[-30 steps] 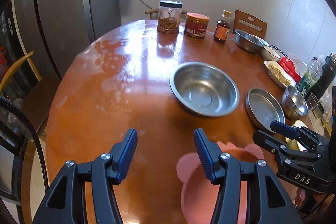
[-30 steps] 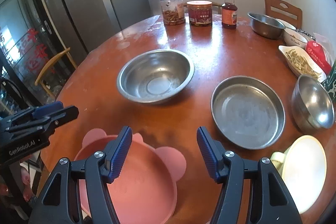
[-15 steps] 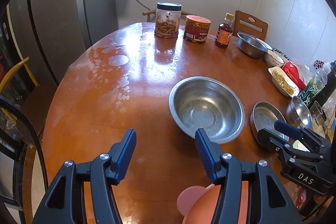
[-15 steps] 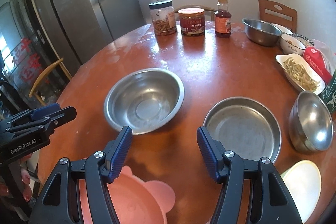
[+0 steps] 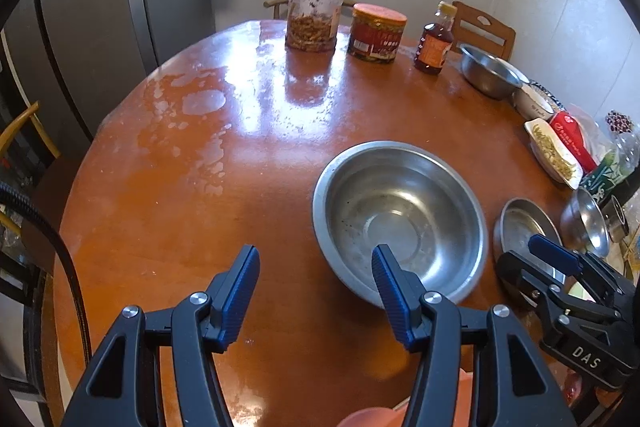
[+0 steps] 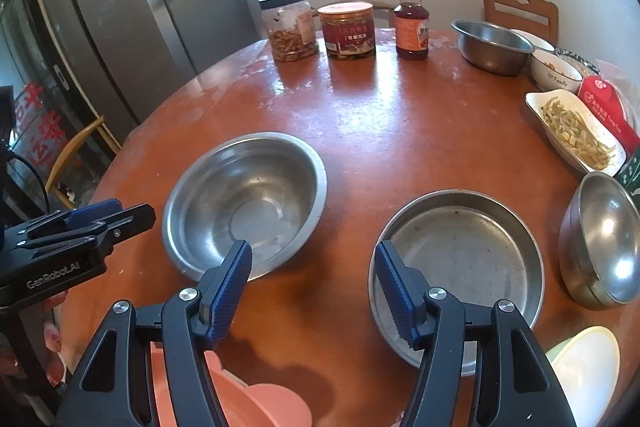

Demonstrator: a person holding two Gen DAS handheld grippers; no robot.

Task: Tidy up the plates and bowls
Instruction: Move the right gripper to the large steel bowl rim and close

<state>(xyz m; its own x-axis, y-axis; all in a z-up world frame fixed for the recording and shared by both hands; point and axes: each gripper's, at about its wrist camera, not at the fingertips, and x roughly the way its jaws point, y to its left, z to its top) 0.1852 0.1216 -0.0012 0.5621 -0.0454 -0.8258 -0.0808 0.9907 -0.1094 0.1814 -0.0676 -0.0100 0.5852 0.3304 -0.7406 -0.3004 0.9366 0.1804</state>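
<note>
A round orange-brown table [image 6: 400, 131] is seen from two wrist cameras. The left hand-held gripper [image 5: 316, 291] is held open above bare tabletop, with nothing between its blue pads; a large steel bowl [image 5: 400, 215] lies at its 1 o'clock. The right hand-held gripper [image 6: 314, 293] is likewise held open and empty, between that bowl [image 6: 244, 203] at 11 o'clock and a shallow steel plate [image 6: 460, 267] at 1 o'clock. A pink dish [image 6: 256, 403], possibly bear-shaped, is partly hidden at 6 o'clock. A small steel bowl [image 6: 600, 247] sits at 3 o'clock.

silver bowl [image 6: 244, 203], pink plate [image 6: 256, 403], reddish-brown table [image 6: 400, 131]
</note>
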